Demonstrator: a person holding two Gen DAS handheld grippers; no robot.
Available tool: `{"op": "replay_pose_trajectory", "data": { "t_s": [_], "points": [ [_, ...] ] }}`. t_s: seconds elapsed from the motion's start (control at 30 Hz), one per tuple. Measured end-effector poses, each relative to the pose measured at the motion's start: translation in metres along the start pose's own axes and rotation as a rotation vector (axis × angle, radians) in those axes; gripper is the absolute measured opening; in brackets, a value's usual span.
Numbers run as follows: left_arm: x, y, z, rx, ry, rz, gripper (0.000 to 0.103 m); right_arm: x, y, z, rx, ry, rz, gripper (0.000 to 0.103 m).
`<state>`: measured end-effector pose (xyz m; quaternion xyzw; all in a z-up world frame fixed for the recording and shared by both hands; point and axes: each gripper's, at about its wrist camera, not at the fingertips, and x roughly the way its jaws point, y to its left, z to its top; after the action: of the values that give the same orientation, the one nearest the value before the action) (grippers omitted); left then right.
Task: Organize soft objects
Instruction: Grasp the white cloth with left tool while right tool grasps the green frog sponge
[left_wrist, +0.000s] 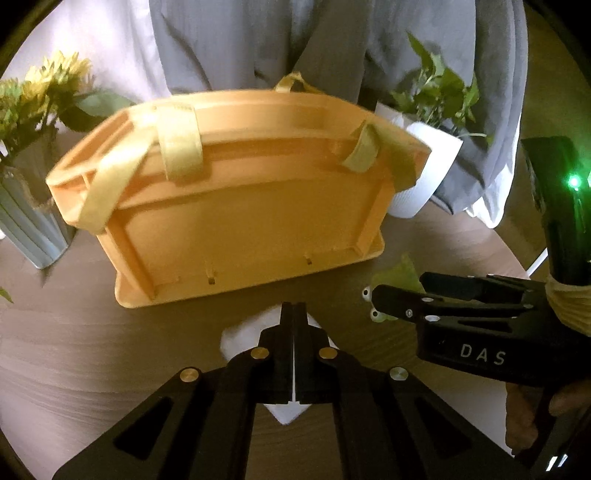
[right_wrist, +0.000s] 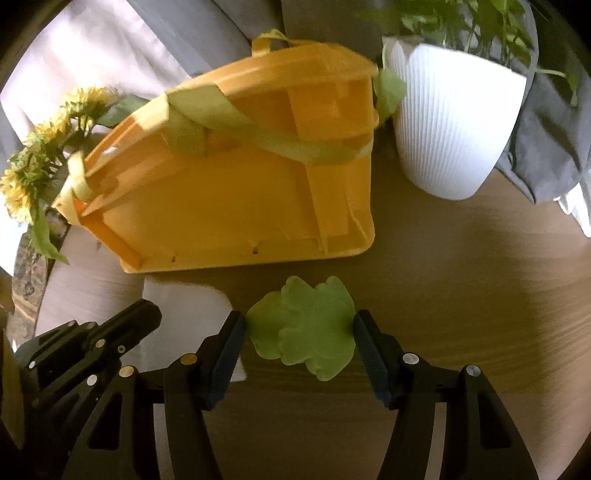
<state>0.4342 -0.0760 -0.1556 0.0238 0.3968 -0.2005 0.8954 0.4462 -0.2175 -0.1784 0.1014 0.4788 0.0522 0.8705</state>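
Observation:
An orange plastic bin (left_wrist: 236, 206) with pale yellow straps draped over its rim stands on the wooden table; it also shows in the right wrist view (right_wrist: 236, 199). My left gripper (left_wrist: 293, 314) is shut on a white cloth (left_wrist: 251, 332) lying in front of the bin; the cloth also shows in the right wrist view (right_wrist: 184, 314). My right gripper (right_wrist: 299, 325) has its fingers on both sides of a green frog toy (right_wrist: 306, 328) on the table. In the left wrist view that gripper (left_wrist: 376, 299) covers most of the frog (left_wrist: 400, 275).
A white ribbed pot with a green plant (right_wrist: 454, 122) stands right of the bin. A vase of sunflowers (left_wrist: 33, 206) stands left of it. A person in grey clothes (left_wrist: 295, 44) stands behind the table.

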Motion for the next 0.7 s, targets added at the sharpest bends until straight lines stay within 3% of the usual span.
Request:
{"op": "replay_pose_trajectory", "data": {
  "t_s": [0.23,0.27,0.4,0.6,0.7],
  "points": [
    [0.002,0.003,-0.008,-0.006,0.042,-0.015,0.004,-0.014,0.001,0.000,-0.014,-0.022,-0.001,0.062],
    [0.002,0.004,-0.010,-0.010,0.048,-0.015,0.008,-0.014,0.002,-0.001,-0.014,-0.020,0.000,0.062],
    [0.015,0.002,-0.014,-0.016,0.108,-0.018,0.043,-0.011,0.002,-0.005,-0.012,-0.001,0.000,0.062],
    [0.035,-0.002,-0.020,-0.016,0.183,-0.015,0.057,-0.007,-0.004,-0.009,0.002,0.012,-0.009,0.062],
    [0.041,-0.007,-0.024,0.013,0.184,0.014,0.057,-0.005,-0.007,-0.009,0.007,0.017,-0.011,0.062]
  ]
}}
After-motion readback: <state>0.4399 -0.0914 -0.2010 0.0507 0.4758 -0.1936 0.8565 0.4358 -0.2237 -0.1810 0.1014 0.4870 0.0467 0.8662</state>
